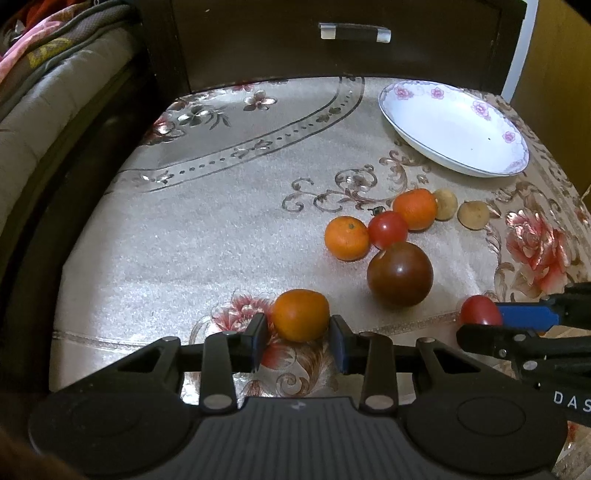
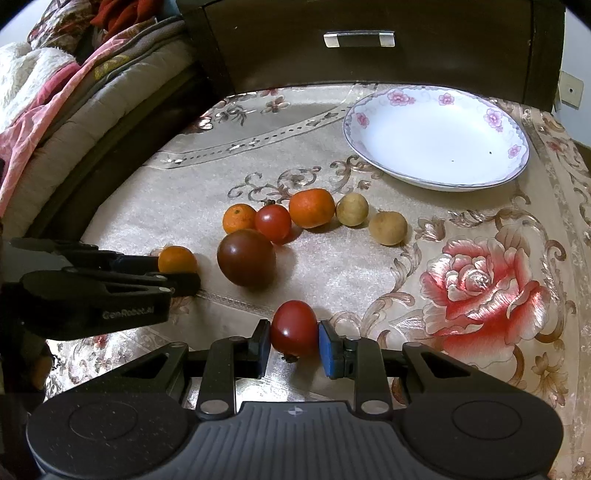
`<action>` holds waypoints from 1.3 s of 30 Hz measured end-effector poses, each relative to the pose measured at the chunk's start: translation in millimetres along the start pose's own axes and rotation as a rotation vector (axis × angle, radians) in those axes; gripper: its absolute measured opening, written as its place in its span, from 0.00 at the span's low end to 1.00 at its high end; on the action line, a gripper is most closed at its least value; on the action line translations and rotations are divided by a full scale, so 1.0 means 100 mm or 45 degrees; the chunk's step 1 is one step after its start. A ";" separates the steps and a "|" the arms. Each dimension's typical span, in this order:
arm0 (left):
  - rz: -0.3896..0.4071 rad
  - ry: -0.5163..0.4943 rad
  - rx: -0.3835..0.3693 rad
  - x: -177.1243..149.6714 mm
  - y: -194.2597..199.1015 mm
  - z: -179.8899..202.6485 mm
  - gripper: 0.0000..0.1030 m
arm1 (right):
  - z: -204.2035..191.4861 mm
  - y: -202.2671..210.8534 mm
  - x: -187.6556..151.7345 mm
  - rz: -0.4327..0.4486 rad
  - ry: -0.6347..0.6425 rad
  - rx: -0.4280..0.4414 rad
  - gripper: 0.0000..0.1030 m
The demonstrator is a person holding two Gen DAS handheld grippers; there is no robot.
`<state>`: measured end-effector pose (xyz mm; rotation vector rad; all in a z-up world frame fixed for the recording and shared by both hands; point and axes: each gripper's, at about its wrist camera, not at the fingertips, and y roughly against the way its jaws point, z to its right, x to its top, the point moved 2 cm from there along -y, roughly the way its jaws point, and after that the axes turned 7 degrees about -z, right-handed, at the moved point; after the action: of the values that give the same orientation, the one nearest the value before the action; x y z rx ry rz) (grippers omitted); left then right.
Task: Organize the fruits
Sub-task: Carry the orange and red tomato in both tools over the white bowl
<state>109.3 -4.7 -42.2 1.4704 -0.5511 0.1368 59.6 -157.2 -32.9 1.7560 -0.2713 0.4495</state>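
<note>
My left gripper (image 1: pixel 298 336) has its pads around an orange tangerine (image 1: pixel 300 315) near the table's front edge; the left pad shows a small gap, the right pad touches. My right gripper (image 2: pixel 293 344) is shut on a red tomato (image 2: pixel 294 328), both pads against it. Behind lie a large dark tomato (image 1: pixel 400 273), a small red tomato (image 1: pixel 388 229), two more tangerines (image 1: pixel 346 238) (image 1: pixel 415 208) and two small tan fruits (image 1: pixel 446 205) (image 1: pixel 474 215). An empty white floral plate (image 1: pixel 402 122) sits at the back right; it also shows in the right wrist view (image 2: pixel 373 155).
The table wears a beige floral cloth (image 1: pixel 207 229). A dark wooden drawer front with a metal handle (image 1: pixel 354 32) stands behind it. A bed with blankets (image 1: pixel 40 74) lies along the left side. The right gripper's body (image 1: pixel 535 343) shows at the left view's right edge.
</note>
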 end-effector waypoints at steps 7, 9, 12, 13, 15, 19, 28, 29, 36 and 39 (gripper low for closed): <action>0.011 -0.022 0.028 0.01 0.00 0.04 0.43 | 0.00 0.00 0.00 -0.001 0.000 -0.001 0.21; 0.019 -0.044 0.037 0.00 0.01 0.07 0.41 | 0.00 0.00 0.01 -0.002 -0.001 -0.001 0.21; 0.021 -0.071 0.049 -0.01 0.02 0.10 0.40 | 0.00 0.00 0.01 -0.001 0.002 -0.001 0.21; 0.019 -0.077 0.051 -0.01 0.03 0.11 0.40 | 0.00 -0.01 0.01 0.000 0.002 -0.001 0.21; 0.021 -0.085 0.057 -0.01 0.04 0.12 0.40 | 0.00 -0.01 0.01 0.000 0.002 -0.001 0.21; 0.035 -0.090 0.059 0.00 0.09 0.14 0.40 | -0.01 -0.01 0.00 0.002 0.004 -0.001 0.21; 0.061 -0.118 0.051 0.01 0.18 0.23 0.40 | -0.06 0.04 0.05 0.034 0.013 0.002 0.21; 0.064 -0.118 0.049 0.02 0.19 0.24 0.40 | -0.06 0.06 0.05 0.041 0.015 0.001 0.21; 0.076 -0.127 0.038 0.03 0.22 0.29 0.40 | -0.06 0.10 0.05 0.065 0.011 -0.001 0.21; 0.077 -0.129 0.035 0.03 0.22 0.28 0.40 | -0.06 0.11 0.06 0.069 0.011 0.001 0.20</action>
<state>94.9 -30.0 -21.1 1.4938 -0.6781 0.1182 59.5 -153.9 -19.7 1.7506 -0.3137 0.4963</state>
